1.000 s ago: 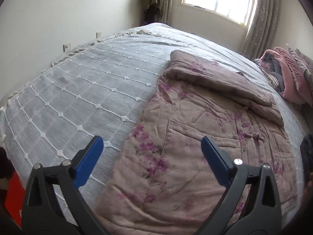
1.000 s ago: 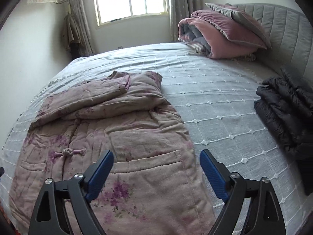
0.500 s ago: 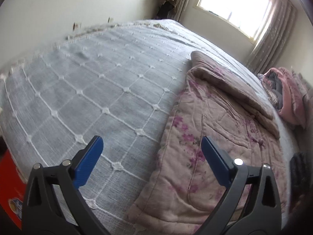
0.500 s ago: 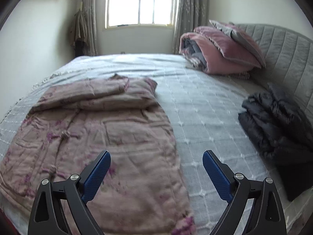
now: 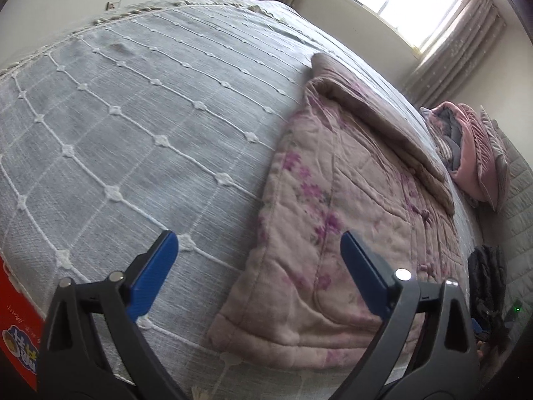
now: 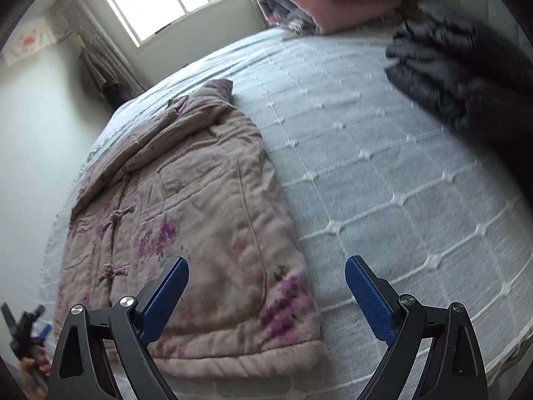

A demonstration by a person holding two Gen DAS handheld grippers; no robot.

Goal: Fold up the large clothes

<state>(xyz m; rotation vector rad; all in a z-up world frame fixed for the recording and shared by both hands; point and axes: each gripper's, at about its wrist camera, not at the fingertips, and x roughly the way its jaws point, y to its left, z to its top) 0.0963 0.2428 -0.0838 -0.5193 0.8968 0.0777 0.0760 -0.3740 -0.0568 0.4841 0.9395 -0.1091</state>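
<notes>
A pink quilted jacket with purple flowers (image 5: 349, 183) lies flat on the grey bed cover (image 5: 133, 133), its sleeves folded across the chest. My left gripper (image 5: 258, 250) hovers over the hem's left corner. Its jaws are closing, with the jacket's edge below the gap and neither pad pressing on it. In the right wrist view the jacket (image 6: 186, 200) shows knot buttons down its front. My right gripper (image 6: 266, 270) is open above the hem's right corner, not touching it. The left gripper (image 6: 23, 326) also shows at the lower left, held in a hand.
A folded pink blanket pile (image 6: 326, 3) sits by the headboard. A black puffer jacket (image 6: 449, 76) lies on the bed's right side. A red box (image 5: 16, 333) stands below the bed's near edge. Grey cover (image 6: 383, 166) stretches right of the jacket.
Both grippers have come lower and closer to the jacket's hem, the left toward its left corner, the right toward its right corner. The right wrist view has rolled.
</notes>
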